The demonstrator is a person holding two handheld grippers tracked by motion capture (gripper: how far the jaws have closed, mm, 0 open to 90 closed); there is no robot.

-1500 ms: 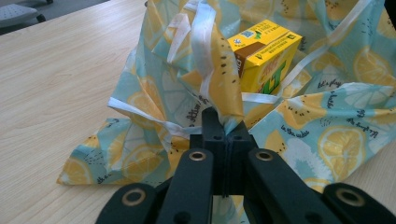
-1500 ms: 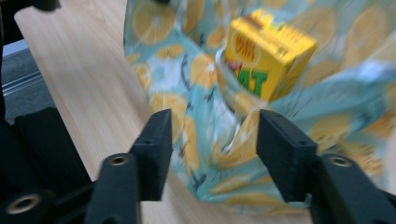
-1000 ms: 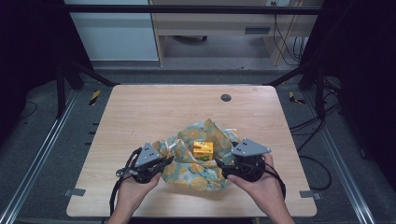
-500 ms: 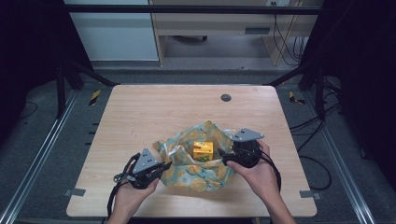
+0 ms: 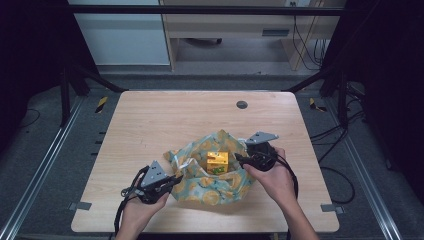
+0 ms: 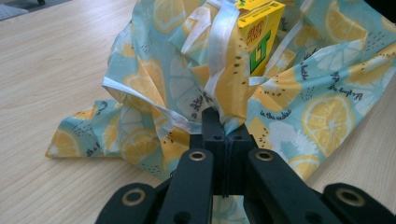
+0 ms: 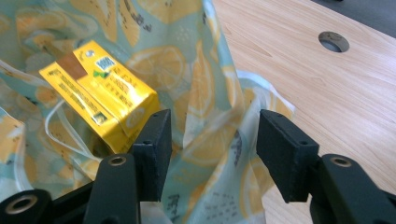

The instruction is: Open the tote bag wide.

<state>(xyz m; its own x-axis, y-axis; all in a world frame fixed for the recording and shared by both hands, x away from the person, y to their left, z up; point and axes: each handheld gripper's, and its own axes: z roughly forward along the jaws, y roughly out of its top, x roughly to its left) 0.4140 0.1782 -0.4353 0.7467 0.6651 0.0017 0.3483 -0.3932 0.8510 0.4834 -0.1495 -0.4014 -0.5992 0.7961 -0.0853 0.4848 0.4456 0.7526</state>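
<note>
Left gripper view, lower centre of the frame: the left gripper (image 6: 227, 133) has its jaws pressed tight together, pinching a fold of the lemon-print cloth bag (image 6: 154, 93) and a strip of its white ribbon (image 6: 218, 46). Behind that fold, at the upper middle, a yellow juice carton (image 6: 259, 32) stands up out of the bunched fabric.

In the right gripper view the right gripper (image 7: 212, 140) stands about half open; its jaws have just been closing, and the bag's edge hangs in the gap between them. The pads do not yet press on the cloth. The carton lies just left of the left-hand jaw, tilted, inside the bag. Beyond, at the upper right, bare table (image 7: 299, 84) with a round cable hole (image 7: 333, 41).

From the high view, the bag (image 5: 220, 180) sits low of centre on the table, with the left gripper (image 5: 172, 181) at its lower left edge and the right gripper (image 5: 242, 160) at its right edge, the carton (image 5: 217, 161) between them
</note>
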